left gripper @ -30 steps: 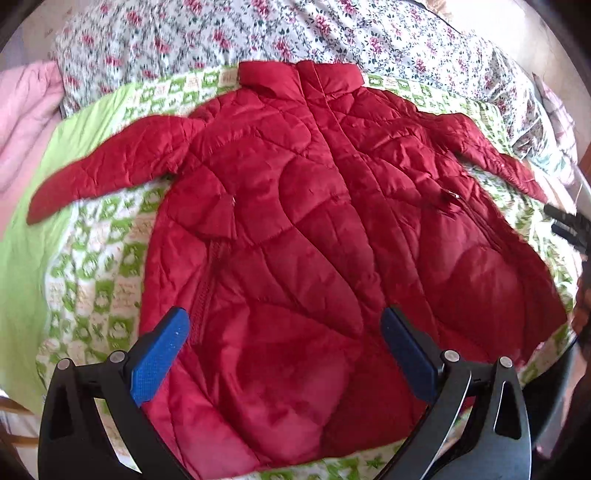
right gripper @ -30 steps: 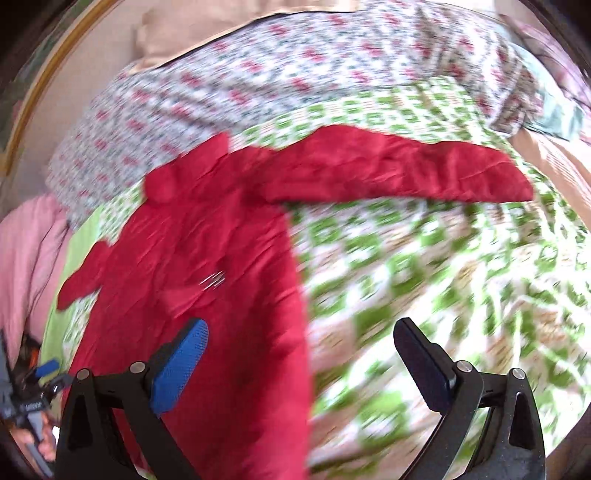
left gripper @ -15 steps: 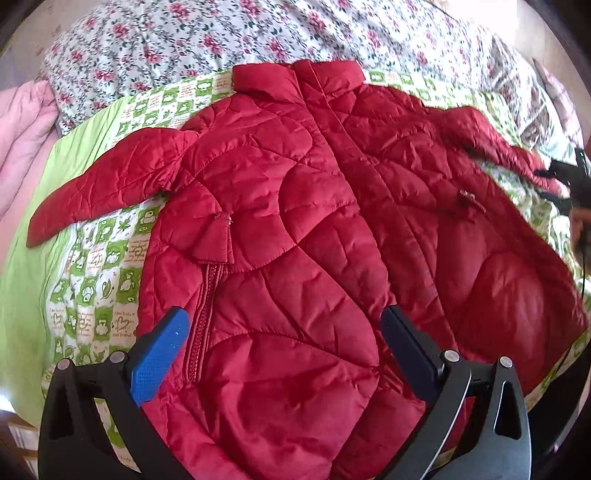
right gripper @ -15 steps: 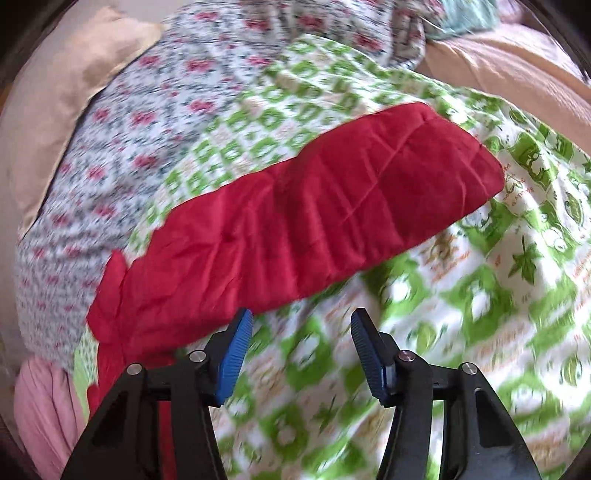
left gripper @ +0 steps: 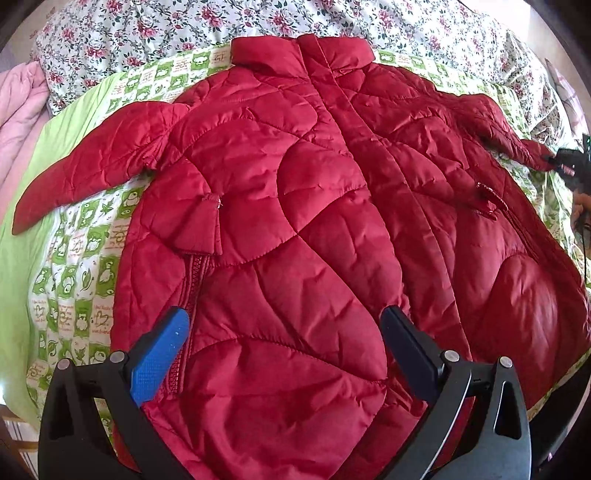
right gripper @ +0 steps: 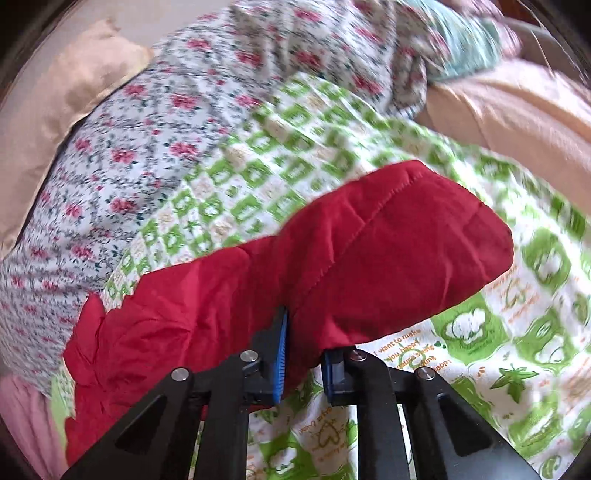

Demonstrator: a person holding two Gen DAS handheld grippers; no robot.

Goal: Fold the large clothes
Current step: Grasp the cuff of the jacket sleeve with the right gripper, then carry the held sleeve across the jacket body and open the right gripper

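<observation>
A red quilted jacket lies spread face up on the bed, collar at the far side and both sleeves out. My left gripper hovers open over the lower front of the jacket, next to the zip, with nothing between its fingers. In the right wrist view, my right gripper has its jaws closing on the jacket's right sleeve near the cuff. The fabric is pinched between the blue pads. The right gripper also shows small at the right edge of the left wrist view, at the sleeve's end.
The jacket rests on a green and white patterned quilt. A floral sheet lies beyond it, and a pink blanket at the left. A beige pillow and a peach cover border the bed.
My right gripper swung from the jacket's body out to the sleeve end and closed from wide open onto the sleeve. My left gripper came lower and nearer the jacket, still open.
</observation>
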